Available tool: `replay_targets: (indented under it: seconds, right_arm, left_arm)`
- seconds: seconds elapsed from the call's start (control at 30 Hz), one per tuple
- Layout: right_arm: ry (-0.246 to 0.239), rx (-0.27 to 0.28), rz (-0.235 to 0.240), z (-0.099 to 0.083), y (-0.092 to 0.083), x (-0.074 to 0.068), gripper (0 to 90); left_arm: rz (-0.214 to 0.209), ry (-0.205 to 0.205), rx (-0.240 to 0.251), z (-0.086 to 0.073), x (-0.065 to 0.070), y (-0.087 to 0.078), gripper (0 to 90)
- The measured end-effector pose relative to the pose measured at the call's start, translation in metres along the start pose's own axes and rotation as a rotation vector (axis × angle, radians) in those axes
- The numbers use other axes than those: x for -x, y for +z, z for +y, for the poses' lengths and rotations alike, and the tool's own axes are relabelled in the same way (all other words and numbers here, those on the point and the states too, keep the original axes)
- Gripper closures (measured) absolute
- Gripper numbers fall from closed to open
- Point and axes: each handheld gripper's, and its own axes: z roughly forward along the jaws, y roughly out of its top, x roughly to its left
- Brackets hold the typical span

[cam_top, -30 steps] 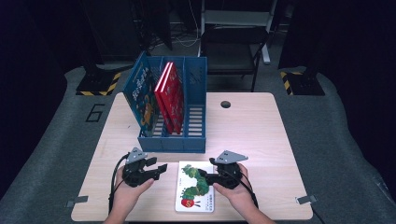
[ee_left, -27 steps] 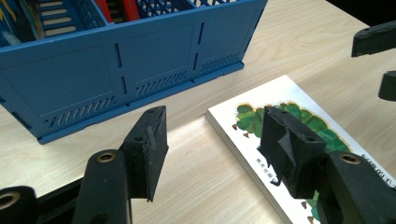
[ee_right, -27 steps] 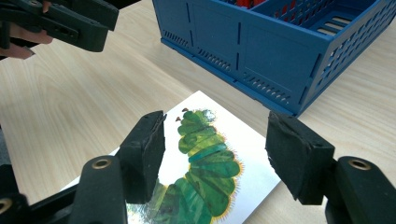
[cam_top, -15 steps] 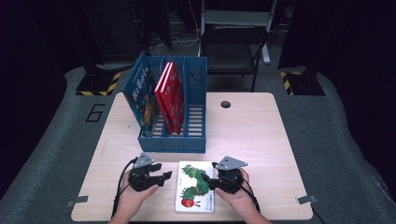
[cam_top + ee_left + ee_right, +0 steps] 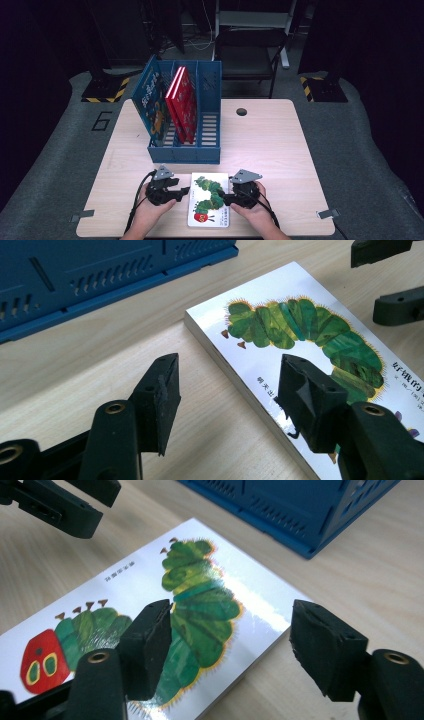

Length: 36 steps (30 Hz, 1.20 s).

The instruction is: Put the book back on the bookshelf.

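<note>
High view: the caterpillar book point(image 5: 209, 199) lies flat at the near edge of the surface point(image 5: 270, 145), left claw point(image 5: 184, 190) and right claw point(image 5: 223, 197) low at its two long sides. Both stand wide, each straddling an edge, pads not pressing; the right has just been opening. Both hands sit lower than a second ago. It looks stiff, glossy, likely slippery: pinch the long edges. Beyond the book stands the blue file rack point(image 5: 186, 150).

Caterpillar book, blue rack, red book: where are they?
Caterpillar book point(image 5: 208, 200): high view, the middle of its cover.
Blue rack point(image 5: 185, 155): high view, its front wall.
Red book point(image 5: 182, 100): high view, its cover, standing in the rack.
</note>
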Motion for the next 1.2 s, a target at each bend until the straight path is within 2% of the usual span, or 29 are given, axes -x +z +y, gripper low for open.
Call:
replay_targets:
  seconds: [0.13,0.23,0.27,0.3,0.37,0.57,0.63,0.83,1.0,1.07,1.13,1.2]
  right_arm:
    - [0.032,-0.03,0.023,-0.003,0.003,0.003,32.4]
    - [0.067,-0.037,0.044,-0.006,0.005,0.006,32.5]
    - [0.085,-0.034,0.041,-0.007,0.006,0.006,32.5]
    - [0.076,-0.047,0.043,-0.008,0.006,0.008,32.1]
    - [0.089,-0.062,0.035,-0.011,0.009,0.007,29.9]
    - [0.114,-0.092,0.043,-0.013,0.014,0.007,26.4]
    - [0.124,-0.085,0.043,-0.013,0.015,0.007,26.4]
    - [0.145,-0.093,0.041,-0.011,0.02,0.012,25.9]
    - [0.188,-0.093,0.072,-0.011,0.026,0.016,25.1]
    - [0.169,-0.091,0.069,-0.01,0.027,0.016,25.0]
    - [0.17,-0.093,0.073,-0.009,0.028,0.015,24.6]
    - [0.181,-0.098,0.067,-0.008,0.029,0.014,24.0]
  left_arm:
    - [-0.008,-0.009,-0.015,-0.002,0.002,0.008,38.5]
    - [-0.018,0.01,-0.032,-0.001,0.003,0.011,36.5]
    - [-0.014,-0.002,-0.018,-0.001,0.004,0.013,35.9]
    - [-0.021,0.0,-0.023,-0.001,0.003,0.014,35.3]
    - [-0.039,-0.02,-0.025,-0.001,0.003,0.015,34.2]
    - [-0.047,-0.036,-0.022,0.0,0.004,0.022,32.6]
    - [-0.049,-0.046,-0.022,0.0,0.005,0.025,32.6]
    - [-0.054,-0.022,-0.033,0.003,0.004,0.035,32.9]
    - [-0.037,-0.025,-0.039,0.005,0.002,0.042,33.5]
    - [-0.045,-0.022,-0.037,0.005,0.002,0.045,33.6]
    - [-0.054,-0.034,-0.028,0.006,0.002,0.047,33.3]
    - [-0.067,-0.026,-0.031,0.006,0.0,0.049,31.7]
